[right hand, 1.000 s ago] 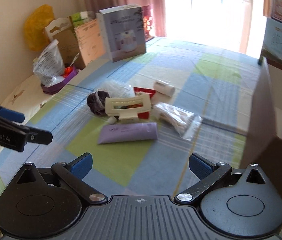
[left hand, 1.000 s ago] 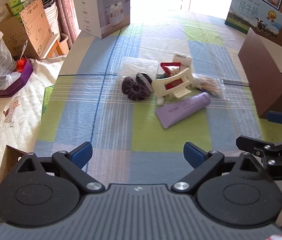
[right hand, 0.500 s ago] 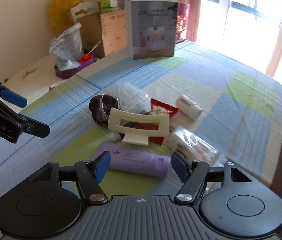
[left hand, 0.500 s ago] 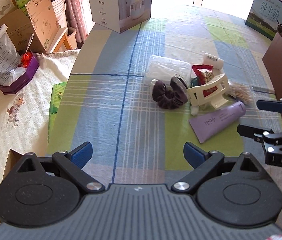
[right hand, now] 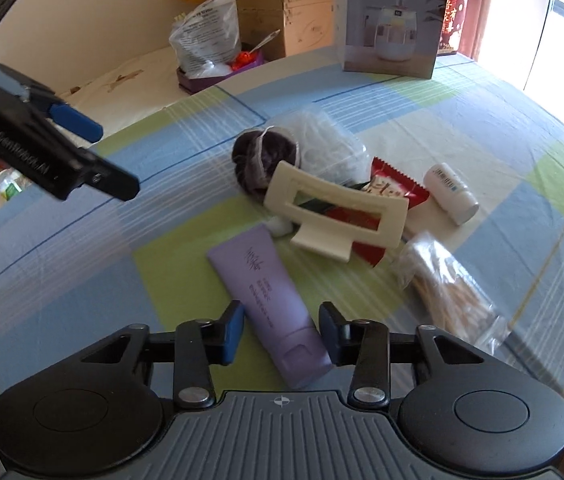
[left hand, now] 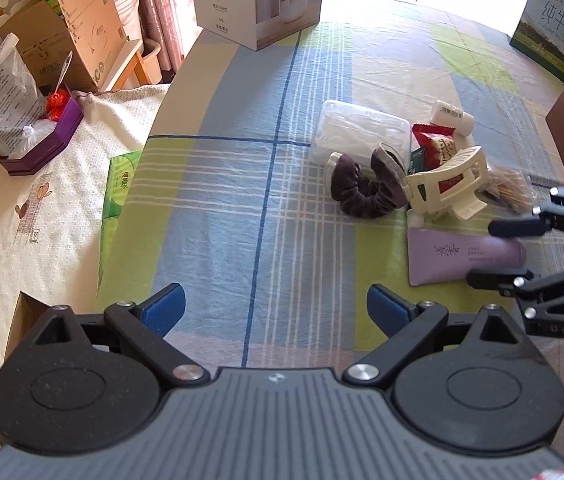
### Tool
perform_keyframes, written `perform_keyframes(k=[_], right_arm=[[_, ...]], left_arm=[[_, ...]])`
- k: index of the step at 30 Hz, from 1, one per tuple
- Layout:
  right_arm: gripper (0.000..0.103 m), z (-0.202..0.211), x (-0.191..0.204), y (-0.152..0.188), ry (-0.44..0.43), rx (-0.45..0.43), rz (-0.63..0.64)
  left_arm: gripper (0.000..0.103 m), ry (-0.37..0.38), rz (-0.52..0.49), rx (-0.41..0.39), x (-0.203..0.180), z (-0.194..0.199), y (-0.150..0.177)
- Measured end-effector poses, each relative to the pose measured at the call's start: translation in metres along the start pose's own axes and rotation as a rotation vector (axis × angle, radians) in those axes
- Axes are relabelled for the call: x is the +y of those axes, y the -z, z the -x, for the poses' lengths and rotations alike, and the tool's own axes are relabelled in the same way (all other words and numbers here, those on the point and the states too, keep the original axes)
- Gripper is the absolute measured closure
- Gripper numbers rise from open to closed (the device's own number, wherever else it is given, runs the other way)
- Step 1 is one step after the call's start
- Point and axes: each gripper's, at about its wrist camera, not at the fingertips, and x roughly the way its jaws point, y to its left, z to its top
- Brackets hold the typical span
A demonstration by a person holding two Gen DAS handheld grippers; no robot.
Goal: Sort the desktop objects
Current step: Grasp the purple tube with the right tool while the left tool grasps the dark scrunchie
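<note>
Two grippers over a table [left hand: 222, 200] covered in a checked cloth of blue, green and white. Strong daylight from a window at the far end. A humidifier box [right hand: 392, 16] stands at the table's far edge; cardboard boxes and a plastic bag sit on a cream-covered surface beside the table.

Small clutter lies mid-table: dark scrunchie [left hand: 366, 190], clear plastic case [left hand: 356, 128], cream hair claw [right hand: 336, 216], red snack packet [right hand: 396, 190], small white bottle [right hand: 450, 194], bag of cotton swabs [right hand: 446, 288].

Purple tube [right hand: 268, 300] lies flat on the cloth, nearest the right gripper. In the right wrist view its long axis runs from upper left to lower right; flat crimped end points away toward the claw, cap end toward the camera.

Right gripper [right hand: 280, 334]: jaws closing, the tube's cap end between the blue pads; contact not clear, a sliver of gap shows on the left side.

Left gripper [left hand: 274, 308]: jaws wide apart, nothing between them, above bare cloth, well apart from the clutter.
</note>
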Motion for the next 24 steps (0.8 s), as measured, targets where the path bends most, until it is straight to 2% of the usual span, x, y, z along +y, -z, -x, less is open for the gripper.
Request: perform_keyframes(k=[5,9,12,20,24], right_arm=[[0.075,0.008,0.017,0.014,0.016,0.001,-0.023],[0.076,0.018,0.024,0.031,0.061,0.001,-0.131],[0.076,0.031,0.024,0.045,0.119,0.010,-0.229],[0.076,0.067,0.008,0.082,0.354,0.026,-0.553],[0.075,0.080,0.000,0.095,0.395,0.003,-0.656]], left_arm=[[0.007,0.003,-0.001,0.000,0.001,-0.001,0.000],[0.007,0.011,-0.025,-0.007,-0.005,-0.002,-0.001],[0.008,0.019,-0.047,-0.013,-0.010,-0.003,-0.001],[0.008,0.051,-0.123,-0.041,-0.027,-0.010,-0.005],[0.010,0.071,-0.174,-0.068,-0.036,-0.013,-0.011]])
